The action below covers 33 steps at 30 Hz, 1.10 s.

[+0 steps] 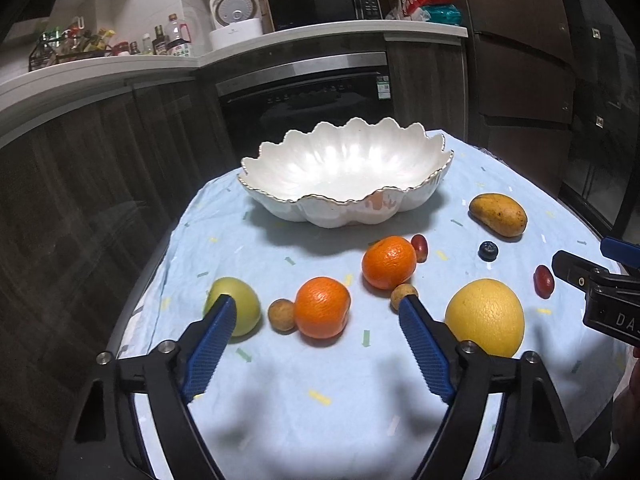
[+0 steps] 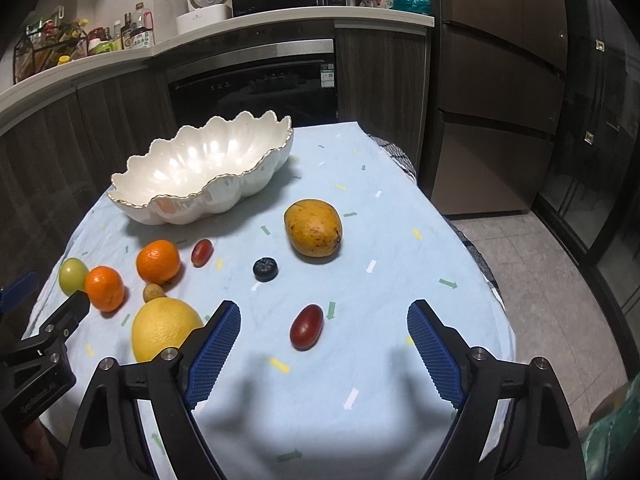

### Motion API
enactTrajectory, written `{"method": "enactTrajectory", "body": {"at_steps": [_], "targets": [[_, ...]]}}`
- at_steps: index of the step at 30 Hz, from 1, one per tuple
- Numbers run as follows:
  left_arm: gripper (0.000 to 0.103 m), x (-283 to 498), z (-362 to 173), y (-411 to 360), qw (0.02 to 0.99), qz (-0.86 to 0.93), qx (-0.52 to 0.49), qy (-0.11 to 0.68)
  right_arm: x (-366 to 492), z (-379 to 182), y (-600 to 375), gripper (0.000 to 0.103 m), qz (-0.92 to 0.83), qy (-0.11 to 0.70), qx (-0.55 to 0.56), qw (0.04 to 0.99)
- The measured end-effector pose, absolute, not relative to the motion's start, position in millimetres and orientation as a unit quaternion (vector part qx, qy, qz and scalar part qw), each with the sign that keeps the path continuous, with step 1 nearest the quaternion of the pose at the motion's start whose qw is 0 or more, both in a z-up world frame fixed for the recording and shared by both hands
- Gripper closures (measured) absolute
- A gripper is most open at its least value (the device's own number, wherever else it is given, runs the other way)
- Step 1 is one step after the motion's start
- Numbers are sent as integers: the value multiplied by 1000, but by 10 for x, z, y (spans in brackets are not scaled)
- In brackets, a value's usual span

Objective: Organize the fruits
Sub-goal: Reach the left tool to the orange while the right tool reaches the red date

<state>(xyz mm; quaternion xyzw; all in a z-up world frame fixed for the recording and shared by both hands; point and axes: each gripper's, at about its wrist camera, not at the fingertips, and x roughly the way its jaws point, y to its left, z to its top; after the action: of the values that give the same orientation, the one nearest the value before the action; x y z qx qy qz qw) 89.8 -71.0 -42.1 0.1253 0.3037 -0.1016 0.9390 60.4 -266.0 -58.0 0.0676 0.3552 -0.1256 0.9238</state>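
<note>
A white scalloped bowl [image 1: 344, 168] [image 2: 200, 168] stands empty at the back of the table. In front of it lie two oranges [image 1: 322, 307] [image 1: 389, 262], a green apple [image 1: 240, 300], a yellow grapefruit [image 1: 485, 316] [image 2: 164, 330], a mango [image 1: 498, 214] [image 2: 313, 227], a blueberry [image 2: 265, 269], two red grapes [image 2: 306, 326] [image 2: 201, 252] and two small brown longans [image 1: 281, 315] [image 1: 403, 294]. My left gripper [image 1: 318, 310] is open, its fingers either side of the near orange, above the cloth. My right gripper [image 2: 324, 316] is open around the near red grape.
The table wears a light blue cloth [image 1: 304, 408] with small coloured arrows. Dark kitchen cabinets, an oven [image 1: 304, 96] and a counter with a microwave stand behind. The table's right edge drops to a tiled floor [image 2: 552, 280].
</note>
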Motion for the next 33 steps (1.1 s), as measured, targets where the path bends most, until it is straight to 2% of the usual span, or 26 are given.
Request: {"method": "enactTrajectory", "body": {"at_steps": [14,20,26,33], "targets": [[41,1148,-602,-792,927,-114,137,331,830,-745,-2704,24,-128,380,74,913],[43,1212,-661,-788,923,-115,138,341,890,-825,-2702,28,-125,391,78,909],[52,1247,-712,-796,920,-117,140,348,912,-883,-2703,35,-122,401,82,904],[54,1274,-749,-795,918,-117,142,352,943,-929,-2698,45,-119,409,87,901]]}}
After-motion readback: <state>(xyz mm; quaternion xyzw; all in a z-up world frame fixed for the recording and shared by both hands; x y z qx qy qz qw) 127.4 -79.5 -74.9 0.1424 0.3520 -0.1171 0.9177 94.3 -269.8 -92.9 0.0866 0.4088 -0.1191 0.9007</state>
